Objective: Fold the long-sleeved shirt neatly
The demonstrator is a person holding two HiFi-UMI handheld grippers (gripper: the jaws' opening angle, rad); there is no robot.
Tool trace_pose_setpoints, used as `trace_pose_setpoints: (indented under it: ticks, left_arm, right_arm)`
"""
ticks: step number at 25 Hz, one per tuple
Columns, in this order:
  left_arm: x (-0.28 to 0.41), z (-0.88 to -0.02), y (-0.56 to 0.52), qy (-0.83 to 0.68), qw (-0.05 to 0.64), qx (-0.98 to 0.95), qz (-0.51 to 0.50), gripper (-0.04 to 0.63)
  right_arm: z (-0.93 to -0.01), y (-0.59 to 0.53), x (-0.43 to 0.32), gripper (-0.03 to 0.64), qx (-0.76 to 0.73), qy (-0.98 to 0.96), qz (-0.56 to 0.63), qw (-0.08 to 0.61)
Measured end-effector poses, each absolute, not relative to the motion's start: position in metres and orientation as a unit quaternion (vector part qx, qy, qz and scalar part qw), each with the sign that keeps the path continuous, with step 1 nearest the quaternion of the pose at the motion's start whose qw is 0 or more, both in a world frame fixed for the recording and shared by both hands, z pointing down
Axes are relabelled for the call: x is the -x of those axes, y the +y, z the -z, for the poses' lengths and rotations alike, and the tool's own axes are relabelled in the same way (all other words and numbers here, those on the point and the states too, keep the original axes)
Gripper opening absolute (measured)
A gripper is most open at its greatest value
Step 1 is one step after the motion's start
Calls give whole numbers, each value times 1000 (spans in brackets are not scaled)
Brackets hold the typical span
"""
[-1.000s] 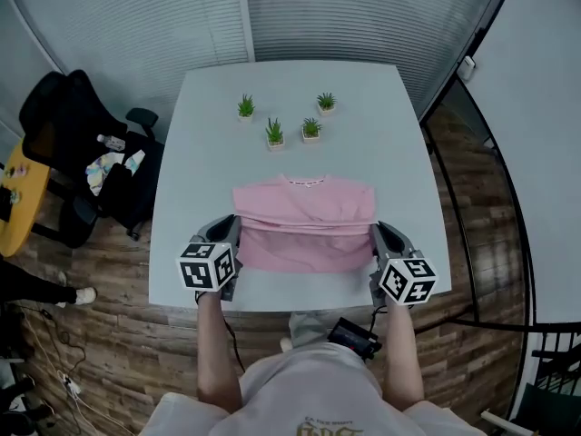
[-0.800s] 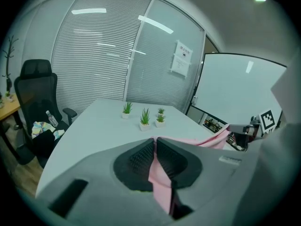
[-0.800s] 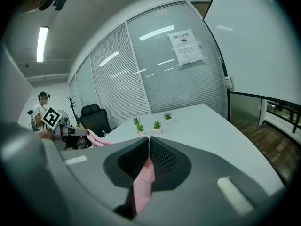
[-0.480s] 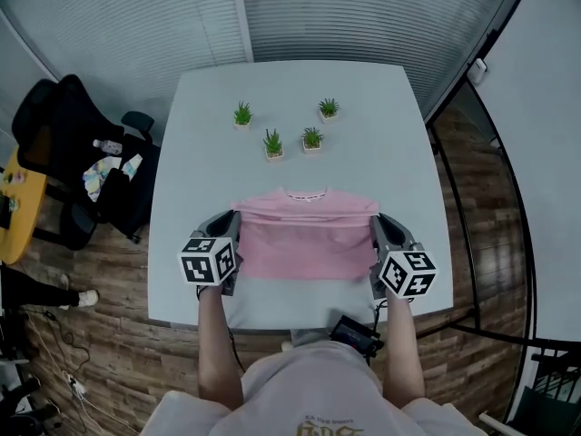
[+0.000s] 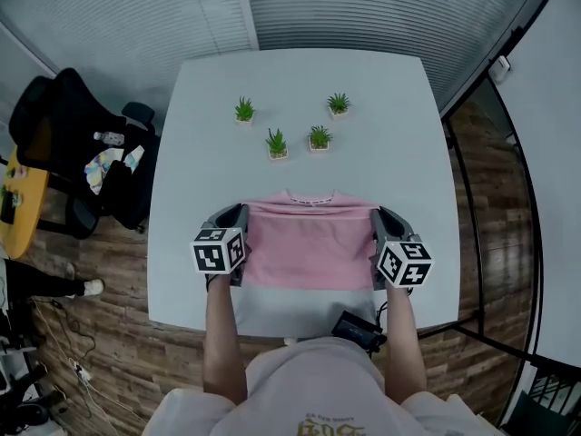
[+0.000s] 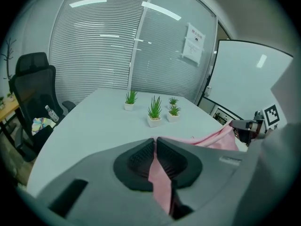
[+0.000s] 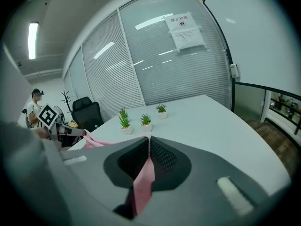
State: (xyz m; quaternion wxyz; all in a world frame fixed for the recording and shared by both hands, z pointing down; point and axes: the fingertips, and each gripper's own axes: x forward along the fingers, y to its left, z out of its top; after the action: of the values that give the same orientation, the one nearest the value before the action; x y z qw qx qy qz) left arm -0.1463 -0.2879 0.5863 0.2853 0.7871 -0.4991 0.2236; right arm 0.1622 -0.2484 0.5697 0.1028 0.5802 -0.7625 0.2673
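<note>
The pink long-sleeved shirt (image 5: 309, 243) lies folded into a rectangle on the white table (image 5: 200, 153), its collar on the far edge. My left gripper (image 5: 238, 218) is shut on the shirt's left edge, and pink cloth (image 6: 159, 175) runs between its jaws in the left gripper view. At the shirt's right edge my right gripper (image 5: 379, 220) is likewise shut on the fabric (image 7: 142, 178). The cloth is stretched between the two grippers, low over the table.
Several small potted plants (image 5: 277, 143) stand on the table beyond the shirt. A black office chair (image 5: 68, 143) with bottles and cloth stands left of the table. A glass wall with blinds (image 5: 300, 7) is behind it. The near table edge (image 5: 300, 321) lies just below the shirt.
Both grippers have carried the shirt's edge away from me and lower. The loose fold that hung between them now lies flatter, and the shirt sits squarer on the table.
</note>
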Motion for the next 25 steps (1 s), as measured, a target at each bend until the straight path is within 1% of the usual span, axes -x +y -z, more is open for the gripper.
trace_pose_setpoints:
  ticks: [10,12,14,15,16,17,18,19,22,25]
  left_arm:
    - [136,-630,-313,-519,302,-760,-248,26]
    - [135,-636,-315,-522,304,-756,-253,26]
    - [136,-638,-319,-533,300,-751,-249,31]
    - [137,-639,-322,-540,297,-748,-246,61]
    - [138,-639,-324,-546,296,-745,-244,130]
    - [139,-639,-326,-550,294,-743,-242,212]
    - [140,-638,-327,-553,292,-742,-242,261]
    - [141,-635,-328,-556,289,-741,-242,275]
    - [138,-628,-325,-555,279,-746,-242,276]
    - [127,-621,-316,-540,272,-758,-243,253]
  right_arm:
    - [-620,-278,-170,25,-573,-753,-297,131]
    - [-628,-280,-169,27,-568,-751,-311,128]
    - [-633,-282,-168,46,-559,-753,-324,121]
    - [-634,-282,-170,78,-559,-753,-325,120]
    - [-634,-282,-172,104,-562,-752,-323,119]
    - [-632,-282,-174,113,-565,-751,-320,117]
    - [-629,-281,-177,118,-569,-751,-316,113]
    - [-626,-279,-178,118,-572,-751,-313,108]
    - [-615,-272,-181,118,-577,-752,-304,98]
    - [-602,-262,-173,118,-567,-764,-296,86]
